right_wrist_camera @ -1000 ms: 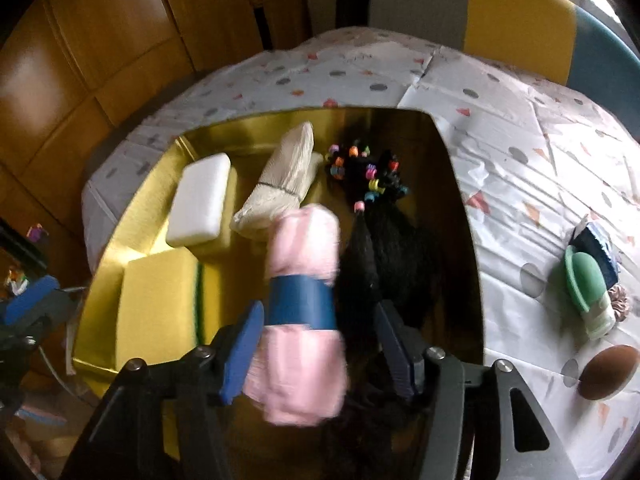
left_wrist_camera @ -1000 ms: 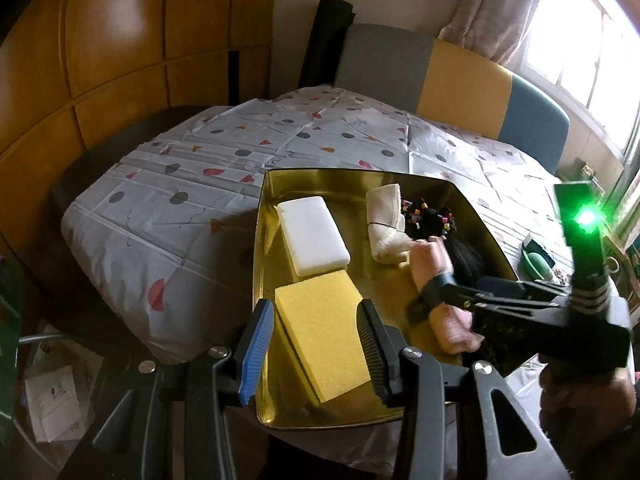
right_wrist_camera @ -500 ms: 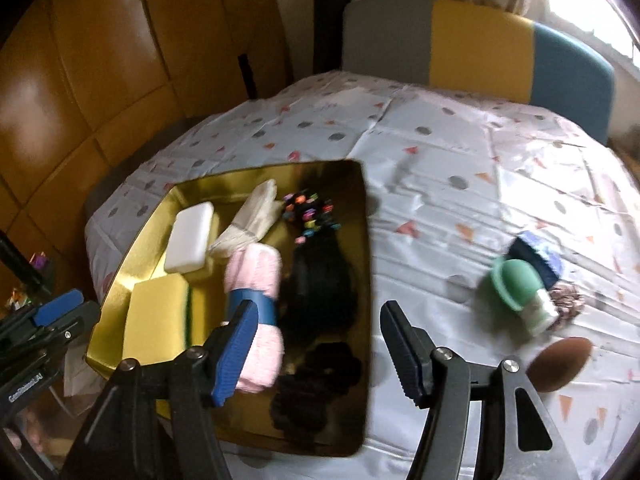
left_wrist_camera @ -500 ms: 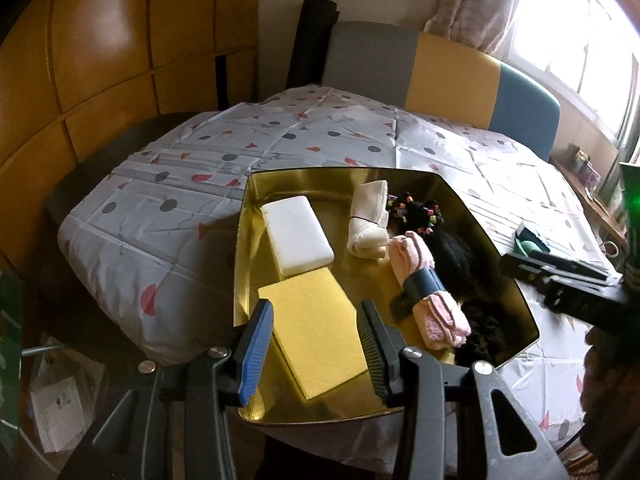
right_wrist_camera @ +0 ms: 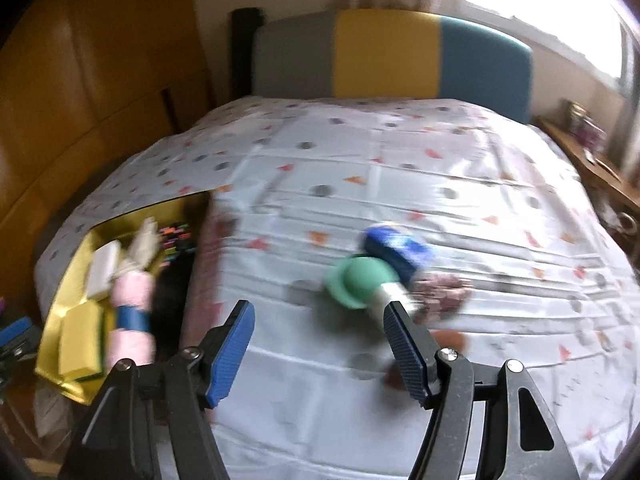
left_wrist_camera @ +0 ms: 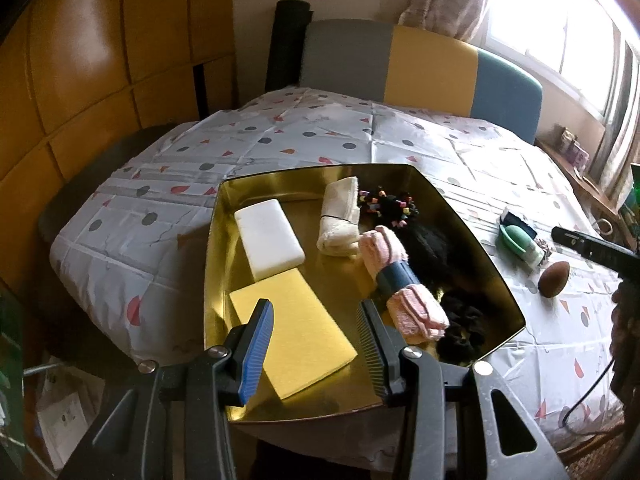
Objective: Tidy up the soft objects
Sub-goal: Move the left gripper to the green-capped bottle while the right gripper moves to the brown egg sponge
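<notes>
left gripper (left_wrist_camera: 316,338): fingers spread, empty, above yellow sponge (left_wrist_camera: 294,330) in gold tray (left_wrist_camera: 464,224) | right gripper (right_wrist_camera: 320,350): fingers spread, empty, green sponge (right_wrist_camera: 356,282) just beyond, right of tray on counter (right_wrist_camera: 400,184)

1. A tray (left_wrist_camera: 216,280) sits on the bench (left_wrist_camera: 312,148).
2. In the tray, a flat sponge (left_wrist_camera: 294,330) lies at 6 o'clock of a block sponge (left_wrist_camera: 268,238).
3. A rolled towel (left_wrist_camera: 400,282) lies at 3 o'clock of both sponges.
4. A brush (left_wrist_camera: 520,242) lies on the bench at 3 o'clock of the tray.
</notes>
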{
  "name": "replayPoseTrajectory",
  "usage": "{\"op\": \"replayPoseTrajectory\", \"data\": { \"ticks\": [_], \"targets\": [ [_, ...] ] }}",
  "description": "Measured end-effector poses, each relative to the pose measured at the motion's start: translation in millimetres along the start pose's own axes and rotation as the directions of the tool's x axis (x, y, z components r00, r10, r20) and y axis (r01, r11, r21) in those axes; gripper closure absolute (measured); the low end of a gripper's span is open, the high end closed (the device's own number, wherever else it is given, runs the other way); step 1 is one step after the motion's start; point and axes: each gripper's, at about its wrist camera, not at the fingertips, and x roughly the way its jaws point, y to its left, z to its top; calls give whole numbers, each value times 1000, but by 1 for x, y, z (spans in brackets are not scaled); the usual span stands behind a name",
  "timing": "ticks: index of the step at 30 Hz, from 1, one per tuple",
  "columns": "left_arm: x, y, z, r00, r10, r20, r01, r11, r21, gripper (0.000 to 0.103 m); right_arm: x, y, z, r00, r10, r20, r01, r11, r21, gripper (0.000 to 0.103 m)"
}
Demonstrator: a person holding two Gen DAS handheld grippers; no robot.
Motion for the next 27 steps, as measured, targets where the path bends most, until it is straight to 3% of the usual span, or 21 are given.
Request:
{"op": "replayPoseTrajectory", "data": {
  "ticks": [6,10,16,27],
  "targets": [
    [1,-13,3,1000,0,-6,1,999,34,60,0,-72,-6,991,-131,21,128,984,125,33],
    [0,-25,7,1000,-6,-2,6,998,67,60,7,-116,-20,976,-218,-24,217,943,253,33],
    [2,-55,15,999,-50,1,49,990,135,60,-2,-149,-23,975,-221,-29,213,883,418,33],
    [12,-115,23,979,-196,-64,205,956,209,60,-4,-166,-30,976,-214,-43,205,833,513,30]
  ]
}}
